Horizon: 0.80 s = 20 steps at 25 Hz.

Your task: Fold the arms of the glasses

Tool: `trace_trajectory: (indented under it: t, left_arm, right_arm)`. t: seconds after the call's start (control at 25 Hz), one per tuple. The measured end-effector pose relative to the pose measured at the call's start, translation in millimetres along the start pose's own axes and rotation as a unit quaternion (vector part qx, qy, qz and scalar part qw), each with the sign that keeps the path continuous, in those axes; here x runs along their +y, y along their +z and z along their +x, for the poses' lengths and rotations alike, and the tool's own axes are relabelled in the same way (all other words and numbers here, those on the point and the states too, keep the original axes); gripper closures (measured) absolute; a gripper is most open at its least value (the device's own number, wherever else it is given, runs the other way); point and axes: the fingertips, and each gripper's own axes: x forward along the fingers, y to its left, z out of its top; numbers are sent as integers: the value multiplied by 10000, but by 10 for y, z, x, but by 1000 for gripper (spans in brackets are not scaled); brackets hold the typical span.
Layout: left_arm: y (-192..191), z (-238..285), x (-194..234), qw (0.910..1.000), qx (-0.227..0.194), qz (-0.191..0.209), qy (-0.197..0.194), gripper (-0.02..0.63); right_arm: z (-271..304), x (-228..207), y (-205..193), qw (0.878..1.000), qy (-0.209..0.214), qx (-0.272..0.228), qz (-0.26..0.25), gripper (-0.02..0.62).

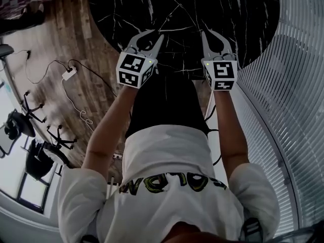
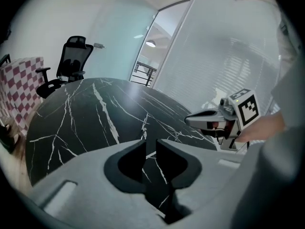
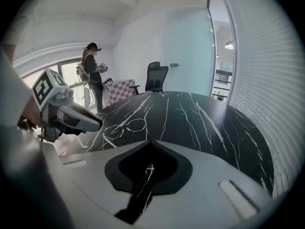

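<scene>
Table [image 3: 205, 118] is showing as a round slab, glossy black stone look with thin white veins. Glasses [image 3: 125, 127] are lying flat on it: thin wire frame, round lenses, one arm sticking out toward the camera, so they're reading as not folded. In the right gripper view they're sitting ahead and to the left, near the left tong's tip but clear of it.

Left gripper [image 2: 151, 143]: matte grey moulded jaws with black inner pads, standing a narrow slit apart. Nothing is sitting in the gap; only tabletop is showing through.

Right gripper [image 3: 151, 143]: same build, jaws clenched tip to tip on nothing.

Both are hovering over the near edge of the table, touching neither the table nor the glasses.

Marker cubes [image 1: 135, 69] are carrying black-and-white square codes, no text. White shirt [image 1: 167, 151] is showing yellow, black-outlined lettering, upside down in the head view; I'm not reading it reliably.
</scene>
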Motion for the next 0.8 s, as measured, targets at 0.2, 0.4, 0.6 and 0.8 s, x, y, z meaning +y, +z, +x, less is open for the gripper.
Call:
trace_trajectory:
  t: [0.2,0.4,0.6,0.8]
  left_arm:
    - [-88,132,58,10000,54,-3,-20,545]
    - [-82,176,120,10000,48,62,-15,545]
    - [-92,193,113,9999,9,34,-166,548]
    - [-107,191,81,9997,32,93,-237,584]
  right_arm:
    - [161,-20,-130,9999,19,141,-26,594]
    - [259,-22,-153,9997,2,235,-91,594]
    - [339,-21,-198,9992,-7,352,-197,594]
    - [358,6,-265,9986,36,472,-222,594]
